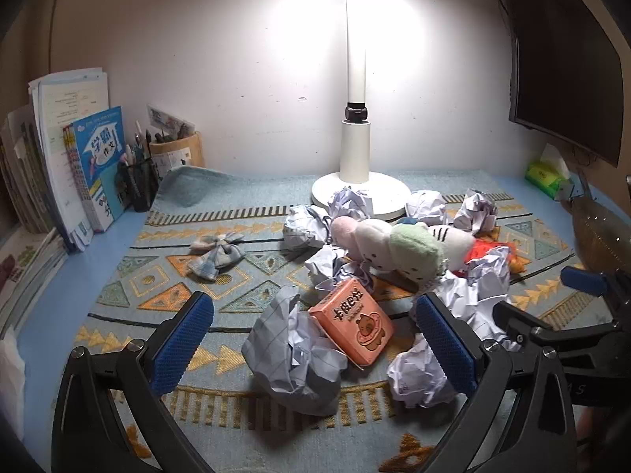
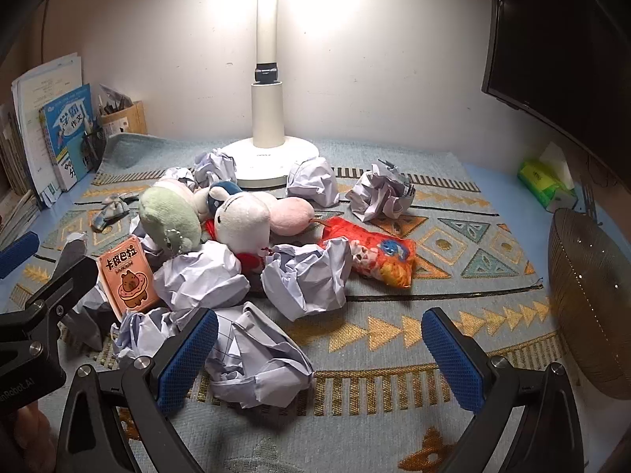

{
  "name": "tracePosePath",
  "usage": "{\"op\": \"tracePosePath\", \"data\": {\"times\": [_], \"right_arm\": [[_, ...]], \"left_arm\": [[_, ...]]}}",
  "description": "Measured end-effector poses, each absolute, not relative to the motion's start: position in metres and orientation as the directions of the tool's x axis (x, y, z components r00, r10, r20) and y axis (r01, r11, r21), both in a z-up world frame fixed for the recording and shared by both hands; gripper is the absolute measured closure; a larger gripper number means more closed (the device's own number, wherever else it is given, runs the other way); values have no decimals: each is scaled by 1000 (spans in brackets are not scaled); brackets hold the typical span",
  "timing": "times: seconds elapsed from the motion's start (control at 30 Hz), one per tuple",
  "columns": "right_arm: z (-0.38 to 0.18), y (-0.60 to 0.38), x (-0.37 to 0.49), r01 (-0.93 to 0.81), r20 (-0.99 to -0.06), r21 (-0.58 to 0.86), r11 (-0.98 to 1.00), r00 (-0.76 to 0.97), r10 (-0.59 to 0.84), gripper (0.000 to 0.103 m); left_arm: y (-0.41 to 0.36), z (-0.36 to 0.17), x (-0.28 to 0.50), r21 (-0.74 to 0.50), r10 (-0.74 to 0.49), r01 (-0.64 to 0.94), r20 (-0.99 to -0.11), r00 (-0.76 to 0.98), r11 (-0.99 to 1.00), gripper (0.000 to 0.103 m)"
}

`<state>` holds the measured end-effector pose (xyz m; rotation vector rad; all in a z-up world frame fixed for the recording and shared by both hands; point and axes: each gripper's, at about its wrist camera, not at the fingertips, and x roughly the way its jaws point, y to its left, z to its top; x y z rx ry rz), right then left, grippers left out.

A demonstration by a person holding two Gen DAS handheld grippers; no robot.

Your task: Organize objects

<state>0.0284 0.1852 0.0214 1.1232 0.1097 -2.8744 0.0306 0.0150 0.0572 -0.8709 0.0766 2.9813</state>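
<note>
A woven mat [image 1: 252, 276] with gold and teal triangles covers the blue surface [image 1: 47, 307]. At 12 o'clock stands a smooth white lamp [image 1: 355, 149] on a round base. Soft plush toys [image 1: 394, 244] lie mid-mat among crumpled paper balls [image 1: 292, 354]. A glossy red snack bag [image 2: 378, 256] lies at 3 o'clock of them, a flat pink box [image 1: 351, 321] at 6. The left gripper [image 1: 315, 339] and right gripper [image 2: 319, 358] hold nothing, jaws wide.
</note>
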Motion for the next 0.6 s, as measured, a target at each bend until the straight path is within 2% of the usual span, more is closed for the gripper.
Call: {"op": "tracePosePath", "data": {"times": [0.33,0.6], "right_arm": [[13,192,26,84,-684,14,-996,-726,-71,0],[13,185,29,99,-675,-18,-995,-735,-61,0]], "left_arm": [[12,42,24,-50,118,-109,-578,-807,-993,1],[14,36,22,-59,140,-131,-599,-789,-990,1]]}}
